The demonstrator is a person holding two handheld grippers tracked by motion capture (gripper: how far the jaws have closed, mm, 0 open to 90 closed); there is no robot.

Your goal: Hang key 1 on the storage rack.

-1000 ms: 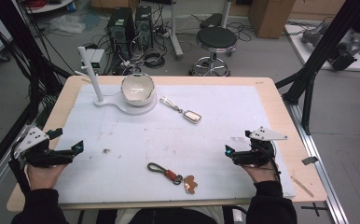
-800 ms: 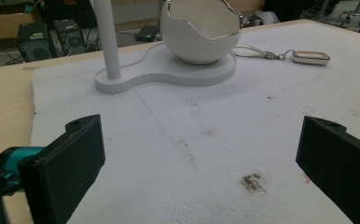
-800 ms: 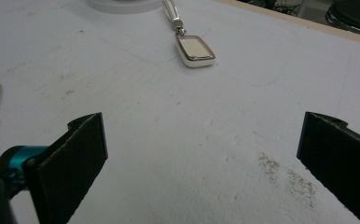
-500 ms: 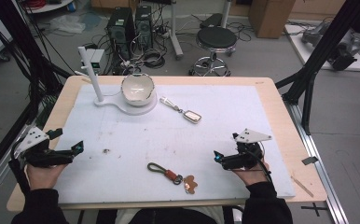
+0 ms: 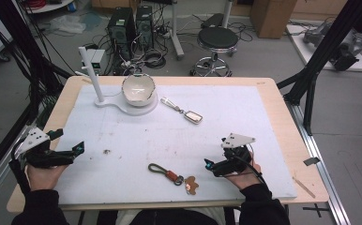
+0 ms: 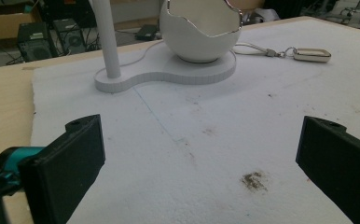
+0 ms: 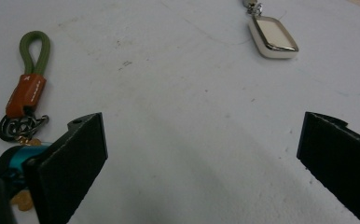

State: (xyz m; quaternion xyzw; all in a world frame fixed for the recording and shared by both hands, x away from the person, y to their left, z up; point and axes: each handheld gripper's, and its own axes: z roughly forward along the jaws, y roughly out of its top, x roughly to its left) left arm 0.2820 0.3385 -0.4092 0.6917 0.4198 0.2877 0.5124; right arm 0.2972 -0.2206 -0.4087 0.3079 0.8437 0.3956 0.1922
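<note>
A keychain point(image 5: 169, 174) with a green cord loop, an orange leather tab and metal rings lies near the mat's front edge. In the right gripper view the keychain point(image 7: 31, 77) is at the left, just beyond the left jaw. A silver key fob point(image 5: 193, 117) on a short strap lies mid-mat, and the same fob point(image 7: 272, 37) sits far ahead of the right jaws. My right gripper point(image 5: 213, 164) is open and empty, right of the keychain, pointing left. My left gripper point(image 5: 69, 143) rests open and empty at the mat's left edge; its jaws point(image 6: 206, 177) frame bare mat.
A white egg-shaped bowl point(image 5: 138, 89) sits on a white stand with an upright pole point(image 5: 91, 75) at the back left. The bowl point(image 6: 201, 28) is straight ahead of the left gripper. A small brown stain point(image 6: 252, 180) marks the mat. Wooden table edge point(image 5: 282, 108) surrounds the mat.
My right gripper has moved left and toward the front edge, closer to the keychain. The left gripper has stayed where it was.
</note>
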